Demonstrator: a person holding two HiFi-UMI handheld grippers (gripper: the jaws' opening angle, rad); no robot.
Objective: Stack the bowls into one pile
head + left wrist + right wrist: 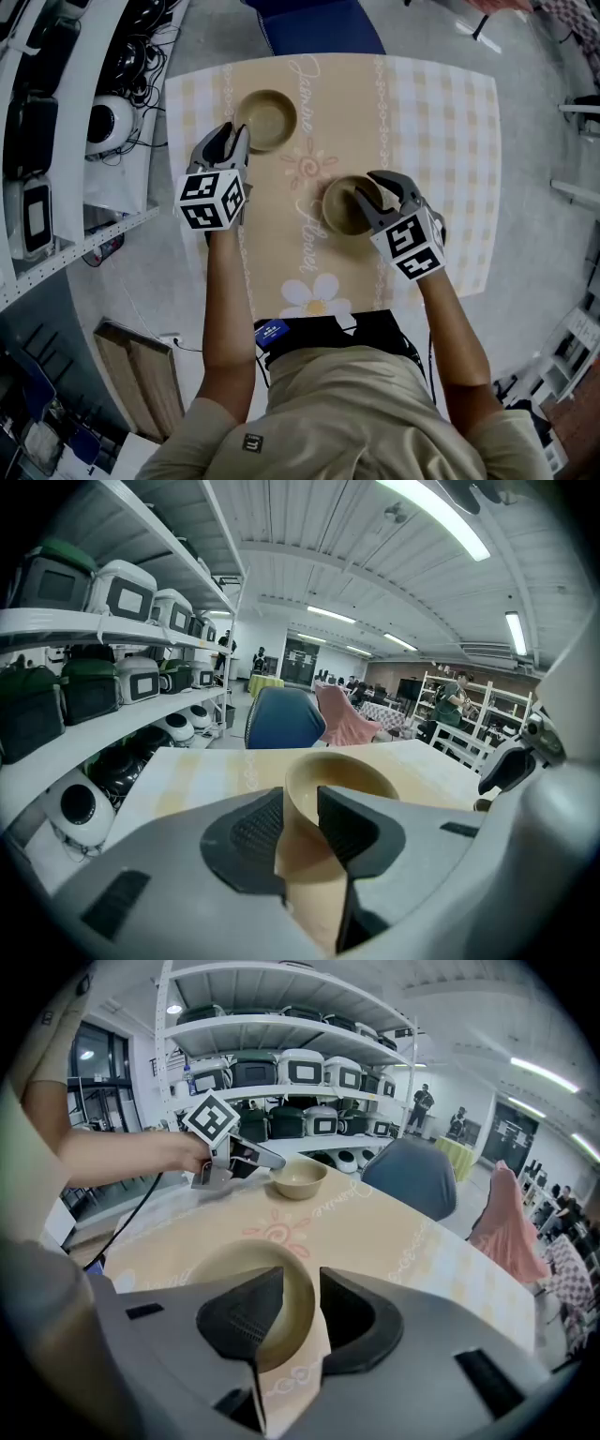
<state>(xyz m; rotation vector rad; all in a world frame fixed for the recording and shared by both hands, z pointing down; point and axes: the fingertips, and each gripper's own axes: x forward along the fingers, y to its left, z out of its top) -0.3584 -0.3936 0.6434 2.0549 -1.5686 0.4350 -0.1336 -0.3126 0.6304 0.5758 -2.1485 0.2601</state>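
Note:
Two tan bowls stand apart on the patterned table point(450, 141). The far-left bowl point(267, 120) point(342, 778) point(298, 1180) has my left gripper point(234, 142) point(300, 829) at its near rim. The jaws straddle the bowl's wall at their wide spacing and do not clamp it. The second bowl point(342, 214) point(234, 1279) rests on the table's middle. My right gripper point(377, 197) point(301, 1312) is open, with that bowl's right rim loose between its jaws. The right gripper view also shows the left gripper point(246, 1161) beside the far bowl.
A blue chair point(319, 28) point(281, 719) stands at the table's far edge. Shelves point(37, 141) with several cookers and cables run along the left. A flower print point(314, 298) marks the near edge of the cloth, close to the person's body.

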